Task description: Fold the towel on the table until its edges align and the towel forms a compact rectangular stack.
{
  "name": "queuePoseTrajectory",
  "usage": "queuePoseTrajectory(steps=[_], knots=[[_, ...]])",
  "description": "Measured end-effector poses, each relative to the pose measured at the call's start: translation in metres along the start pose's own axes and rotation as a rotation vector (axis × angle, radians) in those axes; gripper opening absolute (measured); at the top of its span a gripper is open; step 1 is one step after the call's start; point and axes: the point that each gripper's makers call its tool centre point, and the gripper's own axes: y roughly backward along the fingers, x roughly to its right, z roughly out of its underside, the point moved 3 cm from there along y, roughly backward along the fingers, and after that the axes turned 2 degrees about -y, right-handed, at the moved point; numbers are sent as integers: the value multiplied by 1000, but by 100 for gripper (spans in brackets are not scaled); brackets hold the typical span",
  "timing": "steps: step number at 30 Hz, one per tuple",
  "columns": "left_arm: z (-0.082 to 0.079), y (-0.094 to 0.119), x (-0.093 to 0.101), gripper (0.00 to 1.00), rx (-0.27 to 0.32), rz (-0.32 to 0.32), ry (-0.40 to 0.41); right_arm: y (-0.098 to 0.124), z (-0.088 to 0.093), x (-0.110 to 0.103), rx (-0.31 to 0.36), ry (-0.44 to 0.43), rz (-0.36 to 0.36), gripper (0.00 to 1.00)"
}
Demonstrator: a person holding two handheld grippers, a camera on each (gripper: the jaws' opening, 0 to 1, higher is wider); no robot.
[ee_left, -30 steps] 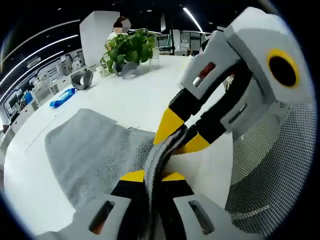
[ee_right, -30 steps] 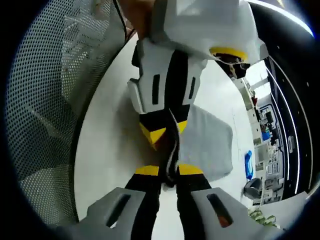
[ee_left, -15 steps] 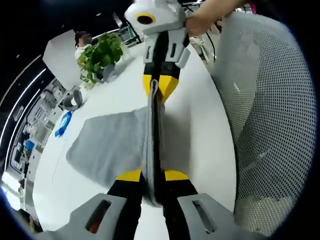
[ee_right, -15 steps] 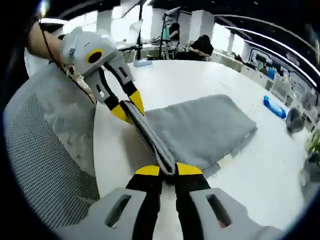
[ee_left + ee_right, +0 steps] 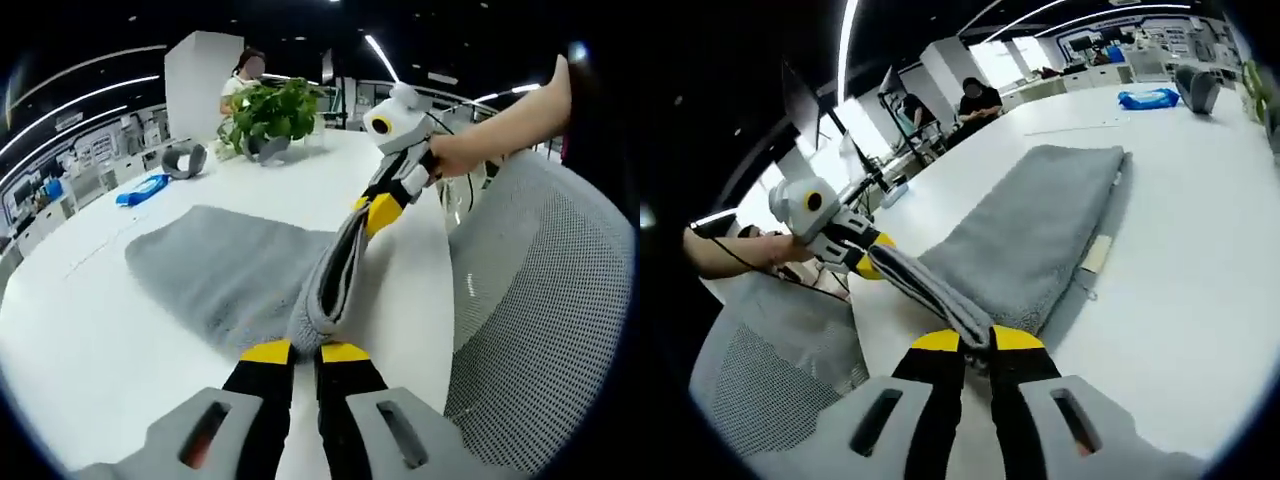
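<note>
My left gripper (image 5: 293,352) and right gripper (image 5: 977,340) each pinch the grey towel (image 5: 235,272) edge, jaws closed on it, above the white tabletop (image 5: 90,340). Towel tag (image 5: 1095,254) unreadable.

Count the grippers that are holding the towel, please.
2. The left gripper clamps one end of the towel's near edge, and the right gripper clamps the other end. The edge is stretched between them above the table.

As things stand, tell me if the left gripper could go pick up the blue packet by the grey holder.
Probably not. The left gripper is shut on the towel edge, which the right gripper also holds taut, and the blue packet lies far across the table. The towel must be released first.
</note>
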Motion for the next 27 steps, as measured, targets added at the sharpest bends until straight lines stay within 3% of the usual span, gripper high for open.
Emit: queuePoseTrajectory(steps=[4, 8, 18, 27], knots=[[-20, 9, 3, 6, 71, 17, 9, 13, -12, -5, 38, 26, -17, 7], [-41, 20, 8, 6, 115, 43, 2, 31, -21, -19, 48, 105, -33, 7], [-63, 57, 37, 5, 176, 97, 8, 69, -42, -75, 44, 275, -130, 7], [-76, 92, 67, 5, 215, 112, 13, 88, -41, -114, 31, 356, -183, 7]])
